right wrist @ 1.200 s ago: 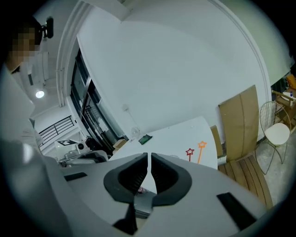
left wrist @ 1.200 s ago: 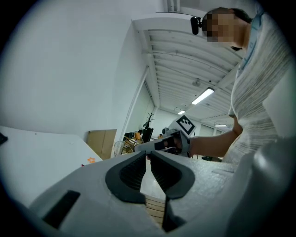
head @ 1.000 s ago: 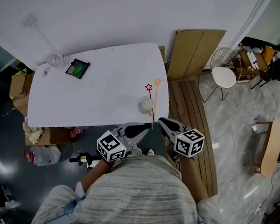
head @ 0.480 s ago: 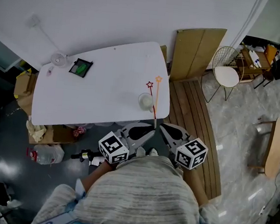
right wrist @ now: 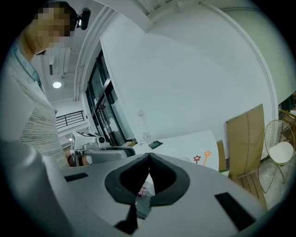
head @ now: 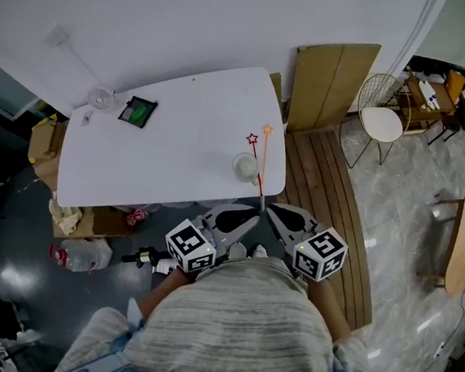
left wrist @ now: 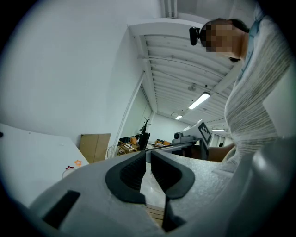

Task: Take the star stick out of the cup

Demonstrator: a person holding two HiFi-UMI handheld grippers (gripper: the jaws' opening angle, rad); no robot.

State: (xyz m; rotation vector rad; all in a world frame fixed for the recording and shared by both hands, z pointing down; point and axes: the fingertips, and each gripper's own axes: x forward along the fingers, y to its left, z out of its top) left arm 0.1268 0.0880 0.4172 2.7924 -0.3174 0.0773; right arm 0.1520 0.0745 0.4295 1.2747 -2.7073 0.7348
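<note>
A clear cup (head: 243, 167) stands near the right end of the white table (head: 161, 158). Two star sticks lean in it, one with a red star (head: 252, 139), one with an orange star (head: 266, 130). Their lower ends reach the table's near edge. My left gripper (head: 253, 217) and right gripper (head: 269, 211) hover side by side just off that edge, short of the cup. The right gripper view shows my right gripper (right wrist: 148, 157) shut and empty, with the stars (right wrist: 197, 159) beyond. My left gripper (left wrist: 148, 155) holds nothing, its jaws a thin slit apart.
A black tray with something green (head: 136, 111) and a small white fan (head: 100, 97) sit at the table's far left. A cardboard sheet (head: 333, 80) leans on the wall; a wire chair (head: 378, 117) stands right. Boxes and bottles (head: 89, 233) lie on the floor at left.
Both grippers have drawn back a little from the table's edge toward the person. Over the last half second they have stayed put. The sticks still lean in the cup.
</note>
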